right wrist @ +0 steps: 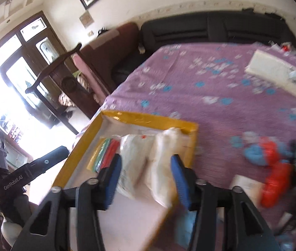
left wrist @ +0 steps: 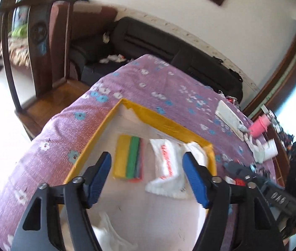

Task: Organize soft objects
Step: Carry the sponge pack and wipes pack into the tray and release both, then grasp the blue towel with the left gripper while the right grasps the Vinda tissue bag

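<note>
Plainly both tongs stand released, nothing pressed between their blue pads. In the left wrist view the left tongs (left wrist: pixel 146 175) hang over the yellow-rimmed tray (left wrist: pixel 97 138), which sits low and centre in the frame on the purple flowered bedspread (left wrist: pixel 158 83). Inside the tray lie a stack of coloured cloths (left wrist: pixel 129 159) at centre left and a white plastic packet (left wrist: pixel 166 163) with red print just to its right; a second white bundle (left wrist: pixel 198 152) leans against the tray's right rim. In the right wrist view the right tongs (right wrist: pixel 145 177) frame that crumpled white bundle (right wrist: pixel 164 159) near the lower centre, pads apart from it. More soft things, a red and blue heap (right wrist: pixel 267 156), wait at the right edge on the bedspread, outside the tray.

My judgement: the step is laying items tidily inside the tray. To do it well, draw each gripper clear without dragging the plastic, then fetch the loose heap and set it in the bare area beside the packet rather than on top.
</note>
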The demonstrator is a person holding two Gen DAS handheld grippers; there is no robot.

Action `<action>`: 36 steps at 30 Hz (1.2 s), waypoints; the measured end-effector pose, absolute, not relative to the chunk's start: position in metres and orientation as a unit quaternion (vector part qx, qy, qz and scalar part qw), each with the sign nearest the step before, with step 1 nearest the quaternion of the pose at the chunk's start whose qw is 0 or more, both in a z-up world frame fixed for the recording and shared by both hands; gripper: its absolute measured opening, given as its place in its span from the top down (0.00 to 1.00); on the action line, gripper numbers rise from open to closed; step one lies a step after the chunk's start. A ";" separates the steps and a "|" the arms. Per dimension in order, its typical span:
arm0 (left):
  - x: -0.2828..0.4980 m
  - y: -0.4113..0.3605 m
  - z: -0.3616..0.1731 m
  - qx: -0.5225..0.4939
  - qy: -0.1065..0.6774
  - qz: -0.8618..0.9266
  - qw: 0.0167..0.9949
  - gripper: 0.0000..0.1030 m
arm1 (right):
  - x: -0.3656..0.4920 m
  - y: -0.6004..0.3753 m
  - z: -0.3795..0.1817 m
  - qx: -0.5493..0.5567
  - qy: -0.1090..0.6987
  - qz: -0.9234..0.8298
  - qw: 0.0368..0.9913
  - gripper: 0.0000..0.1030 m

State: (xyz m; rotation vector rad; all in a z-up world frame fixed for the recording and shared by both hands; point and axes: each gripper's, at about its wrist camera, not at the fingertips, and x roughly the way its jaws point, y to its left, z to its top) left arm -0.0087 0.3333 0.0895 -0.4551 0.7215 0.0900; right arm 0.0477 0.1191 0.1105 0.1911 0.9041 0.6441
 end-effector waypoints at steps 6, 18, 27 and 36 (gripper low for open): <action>-0.036 0.283 0.106 -0.202 0.341 0.006 0.918 0.20 | 0.012 0.016 0.122 0.106 0.400 0.251 0.875 0.30; -0.048 0.149 0.091 -0.140 0.389 -0.090 0.906 0.18 | -0.036 -0.167 0.075 0.195 0.406 0.126 0.884 0.25; -0.008 0.108 0.051 -0.106 0.436 -0.065 0.891 0.18 | -0.038 -0.121 0.040 0.105 0.459 0.214 0.856 0.25; 0.038 0.105 0.022 -0.065 0.466 -0.031 0.882 0.18 | -0.027 -0.086 0.025 0.060 0.453 0.235 0.858 0.21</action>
